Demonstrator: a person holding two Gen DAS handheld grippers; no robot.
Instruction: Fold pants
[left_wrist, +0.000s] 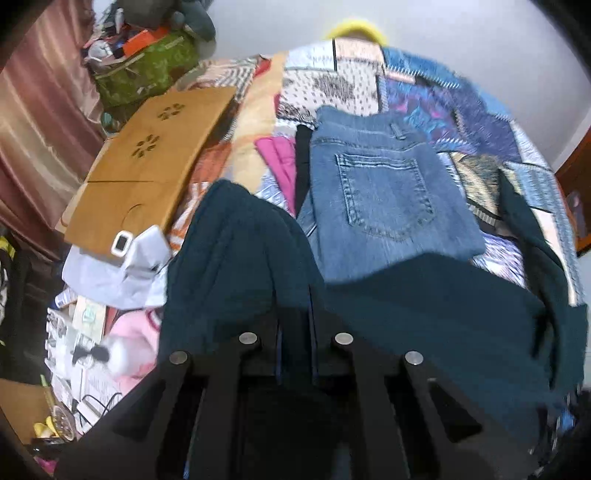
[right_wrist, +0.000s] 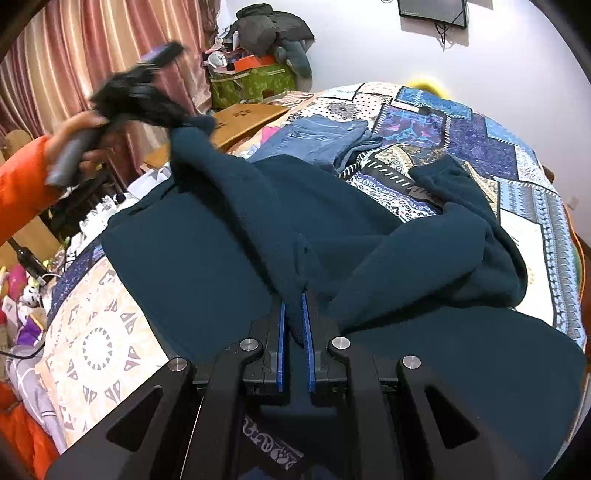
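White walls (right_wrist: 369, 48), striped pink curtains (right_wrist: 74, 55), a wall-mounted screen (right_wrist: 432, 11), and a patchwork-covered bed (right_wrist: 480, 147).

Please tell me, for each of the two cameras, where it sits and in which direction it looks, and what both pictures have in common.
Left wrist: sits on the left gripper, looks along its fingers over the dark teal pants toward the folded jeans and the white wall.
Right wrist: sits on the right gripper, shut on the pants, looks across the bed toward the curtain; the person's left hand holding the other gripper shows at left.
Shared: the pants, the jeans, the patchwork bedspread, the wooden board.
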